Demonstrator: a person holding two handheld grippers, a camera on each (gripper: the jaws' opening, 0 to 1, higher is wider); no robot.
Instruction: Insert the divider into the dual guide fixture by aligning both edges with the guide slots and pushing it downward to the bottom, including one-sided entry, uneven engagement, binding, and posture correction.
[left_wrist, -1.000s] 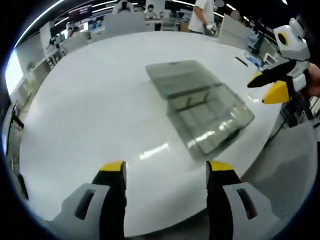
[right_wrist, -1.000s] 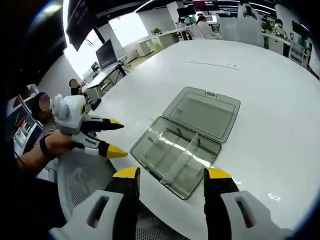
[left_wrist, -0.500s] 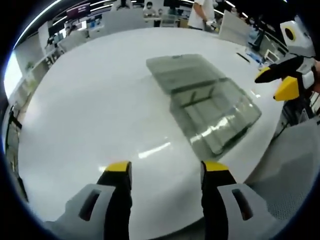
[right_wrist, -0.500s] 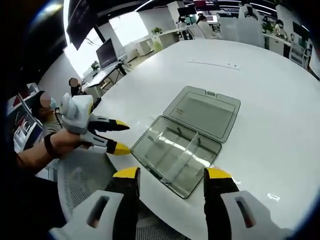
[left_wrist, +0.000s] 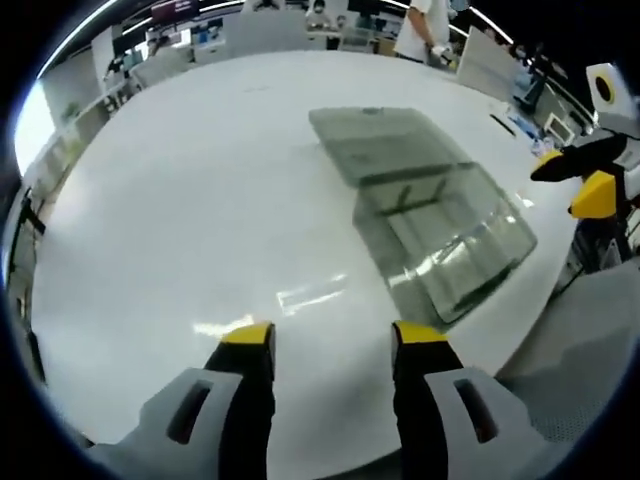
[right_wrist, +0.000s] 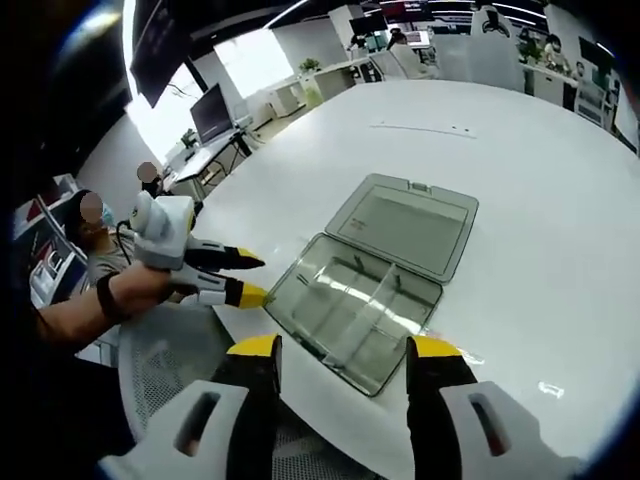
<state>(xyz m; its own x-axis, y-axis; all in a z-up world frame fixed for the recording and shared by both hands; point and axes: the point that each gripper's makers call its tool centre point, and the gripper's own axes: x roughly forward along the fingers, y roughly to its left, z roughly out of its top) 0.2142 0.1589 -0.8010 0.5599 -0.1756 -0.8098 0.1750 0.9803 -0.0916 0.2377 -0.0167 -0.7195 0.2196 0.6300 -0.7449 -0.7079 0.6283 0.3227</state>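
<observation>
One clear plastic box (right_wrist: 375, 275) lies open on the white table (right_wrist: 540, 200), near its edge, with its lid (right_wrist: 408, 225) flat behind the tray. Inside the tray one clear divider (right_wrist: 362, 315) seems to stand across it; I cannot tell if it sits fully down. There are two grippers: the left gripper (right_wrist: 250, 278) hovers just beside the tray's corner, the right gripper (right_wrist: 343, 347) hangs above it, both spread and empty. Gripping one end only could tilt the divider and bind it.
</observation>
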